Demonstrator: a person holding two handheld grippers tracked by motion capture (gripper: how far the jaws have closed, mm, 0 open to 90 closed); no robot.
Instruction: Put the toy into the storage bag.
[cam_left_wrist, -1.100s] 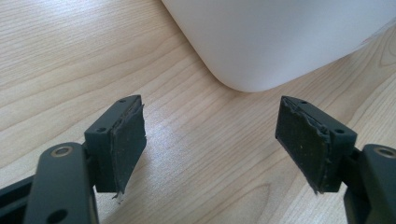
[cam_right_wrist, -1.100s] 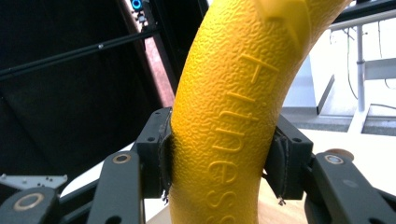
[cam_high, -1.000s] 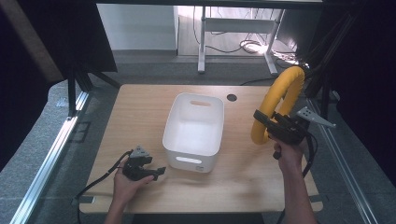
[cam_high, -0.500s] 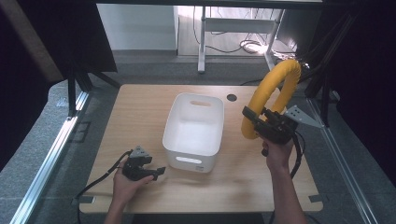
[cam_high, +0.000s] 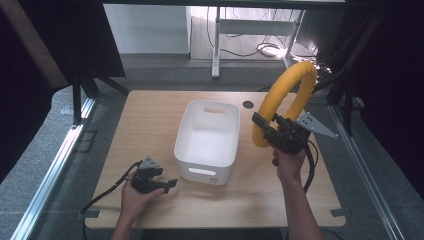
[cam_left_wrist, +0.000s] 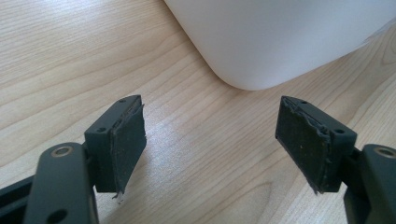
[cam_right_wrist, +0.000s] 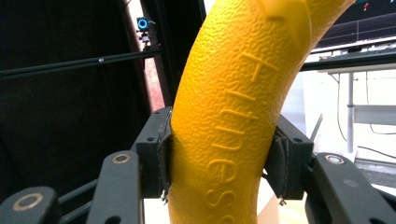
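A thick yellow foam ring (cam_high: 285, 100) with raised lettering stands upright in the air at the right of the table, held by my right gripper (cam_high: 264, 128), whose jaws are shut on its lower left part. In the right gripper view the yellow ring (cam_right_wrist: 233, 116) rises between both pads, which press into it. A white plastic bin (cam_high: 207, 135) sits at the table's middle, just left of the ring. My left gripper (cam_high: 169, 185) rests low near the front left, open with nothing between its pads (cam_left_wrist: 128, 140). The bin's rounded corner (cam_left_wrist: 261, 42) lies just ahead of it.
The wooden table (cam_high: 150, 115) has a round cable hole (cam_high: 248, 104) behind the bin. A grey three-cornered plate (cam_high: 312, 123) sticks out from the right gripper. Metal rails run along the floor on both sides, and a desk frame stands beyond the far edge.
My right gripper has carried the yellow ring leftward, closer to the white bin's right side. The left gripper has stayed where it was.
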